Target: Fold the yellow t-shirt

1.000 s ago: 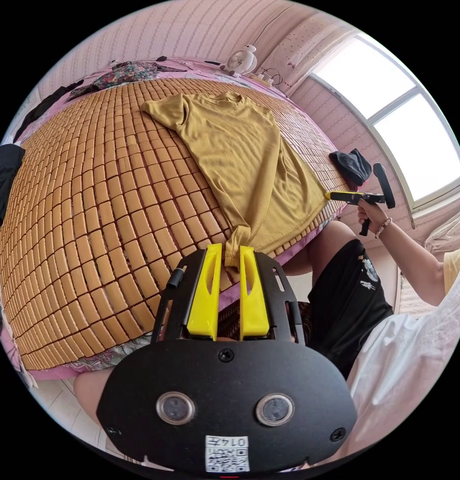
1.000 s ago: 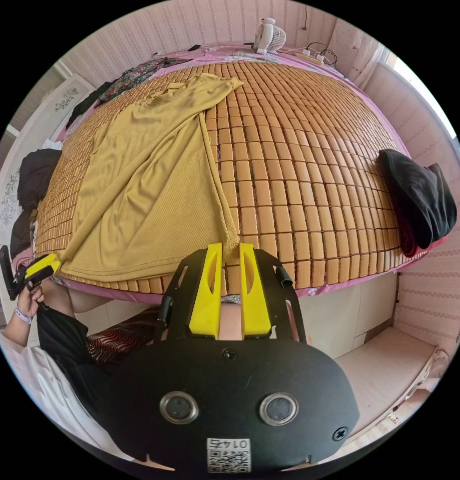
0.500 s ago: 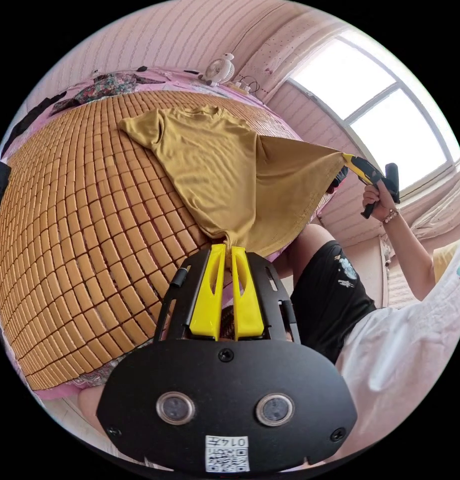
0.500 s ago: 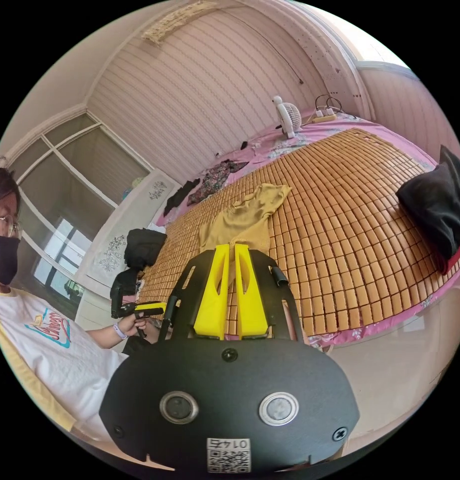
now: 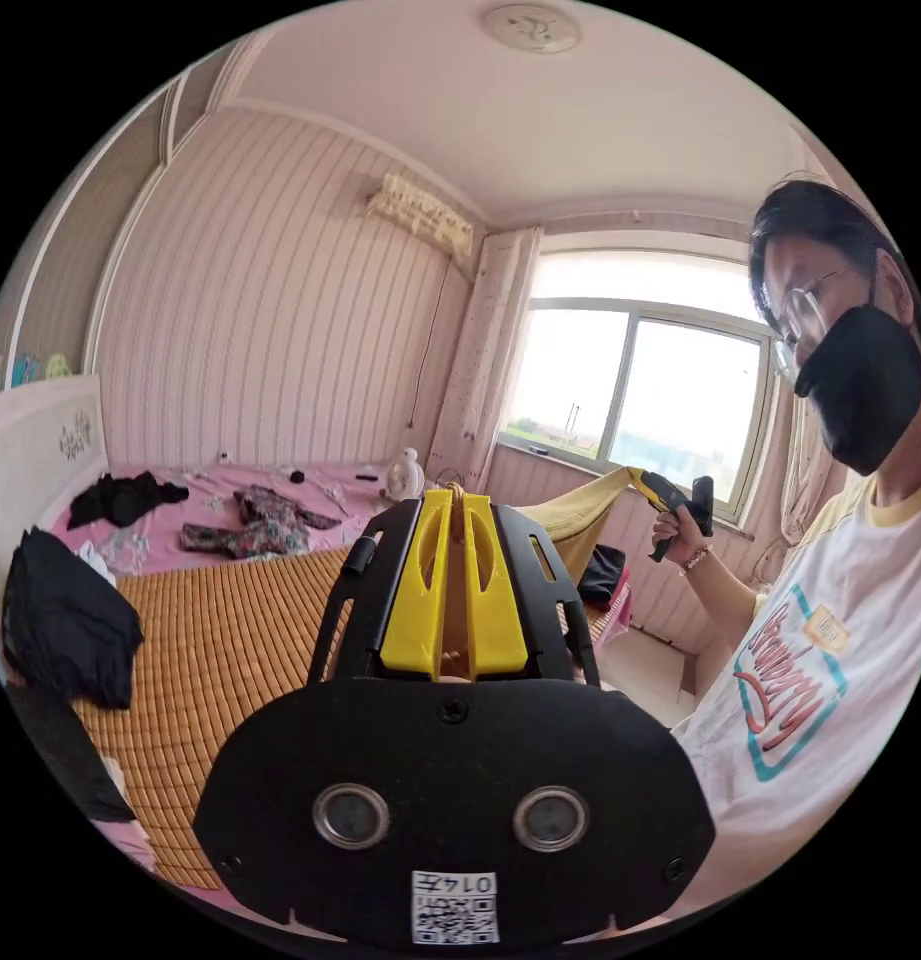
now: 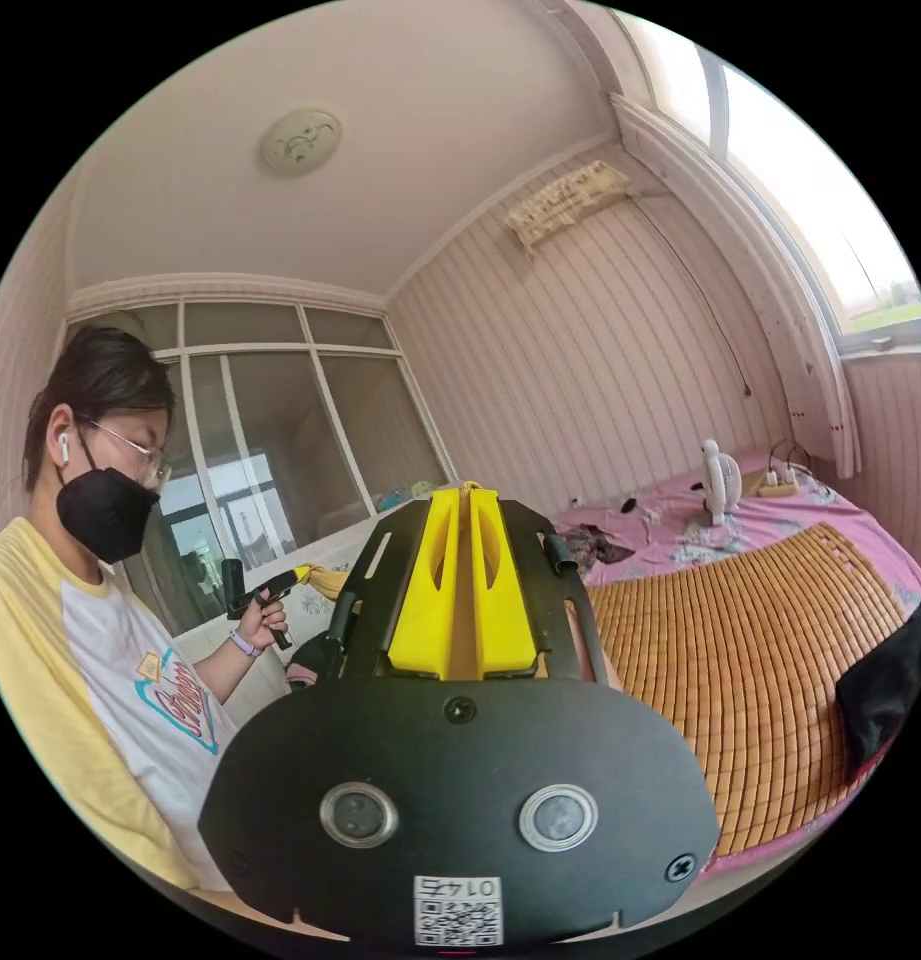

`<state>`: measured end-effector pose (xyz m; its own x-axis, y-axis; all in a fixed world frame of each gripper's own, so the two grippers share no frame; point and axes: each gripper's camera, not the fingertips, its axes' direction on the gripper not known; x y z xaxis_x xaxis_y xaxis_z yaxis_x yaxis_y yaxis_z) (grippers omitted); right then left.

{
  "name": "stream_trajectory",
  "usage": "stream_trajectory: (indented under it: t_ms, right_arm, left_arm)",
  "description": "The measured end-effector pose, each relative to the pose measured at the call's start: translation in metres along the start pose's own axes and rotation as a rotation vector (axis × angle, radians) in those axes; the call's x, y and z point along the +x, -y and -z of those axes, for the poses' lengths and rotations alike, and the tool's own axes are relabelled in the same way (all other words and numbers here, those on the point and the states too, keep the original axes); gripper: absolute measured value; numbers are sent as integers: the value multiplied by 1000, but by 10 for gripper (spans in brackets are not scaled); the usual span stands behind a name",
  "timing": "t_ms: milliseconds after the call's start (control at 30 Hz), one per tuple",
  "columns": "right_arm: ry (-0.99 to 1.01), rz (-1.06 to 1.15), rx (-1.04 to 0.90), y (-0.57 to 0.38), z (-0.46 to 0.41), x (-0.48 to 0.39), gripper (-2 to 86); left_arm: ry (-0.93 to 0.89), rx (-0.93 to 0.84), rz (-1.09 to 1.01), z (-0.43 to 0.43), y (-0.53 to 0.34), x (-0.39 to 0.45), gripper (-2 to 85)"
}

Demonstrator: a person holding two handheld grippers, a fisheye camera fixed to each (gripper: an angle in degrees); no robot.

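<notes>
The yellow t-shirt [image 5: 578, 512] hangs lifted in the air, its hem stretched between both grippers. In the left gripper view my left gripper [image 5: 458, 494] is shut, with a pinch of yellow cloth showing at its tips. Further right, a hand holds my right gripper [image 5: 642, 479], which grips the other end of the hem. In the right gripper view my right gripper [image 6: 467, 492] is shut on yellow cloth too. Far left there, my left gripper [image 6: 302, 575] holds a bunch of the t-shirt [image 6: 328, 583]. Most of the shirt is hidden behind the gripper bodies.
A bed with a bamboo mat [image 5: 210, 640] lies below; the bamboo mat [image 6: 760, 650] also appears in the right gripper view. Black clothes [image 5: 65, 620] lie at its left edge, a black garment [image 6: 895, 680] at its right. A small fan [image 6: 720, 480] and scattered clothes [image 5: 265, 510] sit at the bed's far end. A person [image 5: 830, 640] stands close.
Both grippers have risen, carrying the shirt's hem up off the mat. Both views have tilted up from the bed toward the walls, ceiling and the person.
</notes>
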<state>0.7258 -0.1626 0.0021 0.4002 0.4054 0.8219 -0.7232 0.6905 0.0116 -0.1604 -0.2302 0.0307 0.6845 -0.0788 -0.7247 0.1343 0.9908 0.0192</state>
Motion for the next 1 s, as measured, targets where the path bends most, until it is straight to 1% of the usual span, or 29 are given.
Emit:
stream_trajectory:
  t_ms: [67, 100, 133, 200, 233, 300, 333, 367, 400, 433, 467, 500, 533, 633, 700, 733, 800, 867, 933, 1000]
  right_arm:
    - [40, 109, 80, 29, 12, -30, 9]
    - [32, 171, 99, 47, 13, -48, 9]
    - [27, 200, 94, 55, 11, -55, 9]
    - [-36, 297, 28, 79, -14, -68, 9]
    - [-64, 306, 4, 82, -24, -66, 9]
    - [-160, 282, -154, 85, -82, -42, 9]
    - [-174, 261, -194, 83, -99, -32, 9]
    - [-203, 208, -276, 76, -134, -10, 9]
    - [-235, 150, -328, 68, -164, 11, 9]
    - [-247, 122, -354, 64, -179, 21, 9]
    - [-266, 59, -389, 60, -205, 39, 9]
    - [-274, 14, -399, 63, -225, 51, 9]
    - [-273, -4, -391, 67, -233, 55, 9]
    - [-260, 22, -208, 101, -244, 48, 9]
    - [-195, 87, -82, 114, -237, 35, 9]
    - [-186, 99, -72, 113, -236, 33, 9]
    - [-170, 121, -96, 91, -235, 40, 9]
    - [-183, 97, -144, 58, -238, 55, 9]
    - [-216, 33, -231, 16, -245, 78, 9]
    - [-267, -77, -370, -49, -256, 117, 9]
  left_arm:
    - [74, 147, -169, 50, 46, 30, -5]
    - [104, 179, -196, 60, 56, 36, -5]
    - [157, 225, -242, 74, 73, 44, -5]
    - [244, 228, -272, 79, 97, 43, -5]
    - [283, 185, -265, 71, 110, 32, -5]
    - [279, 81, -182, 47, 126, -4, -5]
    - [255, -7, -93, 22, 131, -38, -5]
    - [254, -95, -1, -6, 130, -74, -5]
    - [269, -142, 44, -20, 128, -91, -6]
    - [332, -231, 98, -46, 124, -118, -6]
    - [383, -283, 102, -66, 124, -133, -6]
    - [400, -292, 98, -74, 127, -139, -6]
    - [408, -286, 113, -82, 139, -148, -5]
    - [380, -116, 166, -72, 183, -161, -5]
    - [377, -44, 132, -64, 204, -158, -5]
    - [388, -37, 87, -62, 210, -154, -5]
    - [404, -83, 32, -68, 205, -153, -5]
    - [366, -162, 40, -82, 169, -165, -5]
    - [333, -243, 82, -97, 129, -182, -4]
    - [328, -330, 145, -116, 82, -204, -4]
